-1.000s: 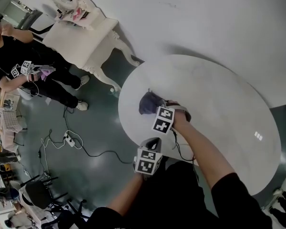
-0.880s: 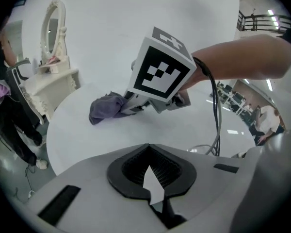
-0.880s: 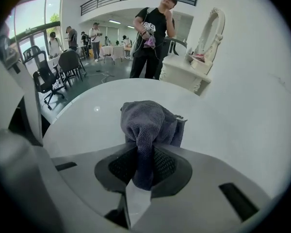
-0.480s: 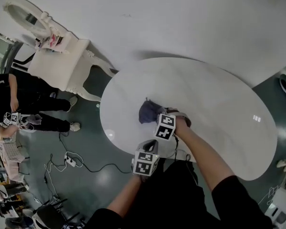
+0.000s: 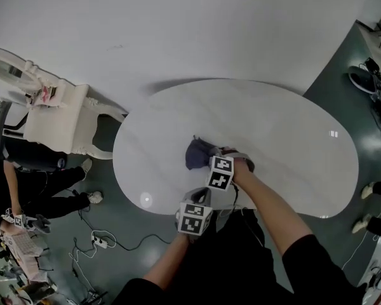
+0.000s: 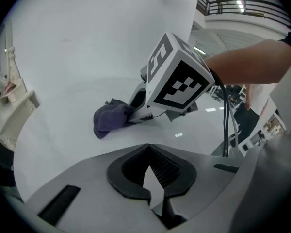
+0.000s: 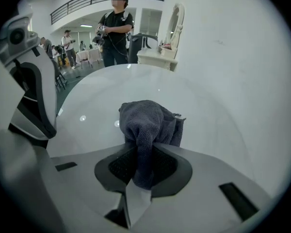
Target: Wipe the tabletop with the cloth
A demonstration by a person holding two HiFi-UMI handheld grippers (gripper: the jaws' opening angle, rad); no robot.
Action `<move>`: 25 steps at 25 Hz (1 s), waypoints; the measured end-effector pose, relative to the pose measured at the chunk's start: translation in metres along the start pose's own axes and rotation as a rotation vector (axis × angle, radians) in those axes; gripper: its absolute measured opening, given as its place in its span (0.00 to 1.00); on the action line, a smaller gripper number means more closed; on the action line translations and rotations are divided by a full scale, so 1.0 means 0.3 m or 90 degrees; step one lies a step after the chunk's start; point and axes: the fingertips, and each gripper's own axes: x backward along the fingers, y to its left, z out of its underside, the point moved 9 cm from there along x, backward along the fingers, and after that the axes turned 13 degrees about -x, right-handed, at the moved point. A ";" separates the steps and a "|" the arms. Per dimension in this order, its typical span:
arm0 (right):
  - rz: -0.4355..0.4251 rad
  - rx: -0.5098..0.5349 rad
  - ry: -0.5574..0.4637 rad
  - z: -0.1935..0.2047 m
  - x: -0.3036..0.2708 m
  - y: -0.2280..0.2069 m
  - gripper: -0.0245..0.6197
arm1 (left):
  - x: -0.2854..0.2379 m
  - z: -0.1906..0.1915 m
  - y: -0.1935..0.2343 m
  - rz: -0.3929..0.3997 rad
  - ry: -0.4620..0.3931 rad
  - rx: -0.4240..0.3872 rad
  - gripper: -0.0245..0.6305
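The cloth (image 5: pixel 195 154) is a dark blue-grey terry rag, bunched into a soft lump with folds and a loose corner sticking out at one side. It sits on the white oval table (image 5: pixel 292 132), left of the middle and nearer the near edge than the far one. The right gripper (image 5: pixel 209 158) is clamped on it: in the right gripper view a fold of the cloth (image 7: pixel 148 125) runs down between the dark pads (image 7: pixel 169 166) of the gripper (image 7: pixel 139 176), and the rest bulges out just beyond the tips, resting on the table. The left gripper (image 5: pixel 202 193) is at the near edge of the table, just beside the right one and apart from the cloth. In its own view the jaws of the left gripper (image 6: pixel 150 176) are together with nothing between them, and the cloth (image 6: pixel 111 119) lies ahead on the table under the nose of the right gripper. A white chair (image 5: pixel 56 116) stands off the table's left end.
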 end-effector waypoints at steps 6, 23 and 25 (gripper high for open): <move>0.035 -0.052 0.009 0.156 0.078 -0.043 0.12 | -0.072 -0.062 -0.087 0.043 -0.007 -0.064 0.05; 0.126 -0.187 0.036 0.586 0.322 -0.112 0.13 | -0.225 -0.227 -0.357 0.168 0.007 -0.199 0.05; 0.133 -0.204 0.040 0.632 0.356 -0.115 0.13 | -0.238 -0.250 -0.393 0.182 0.010 -0.214 0.05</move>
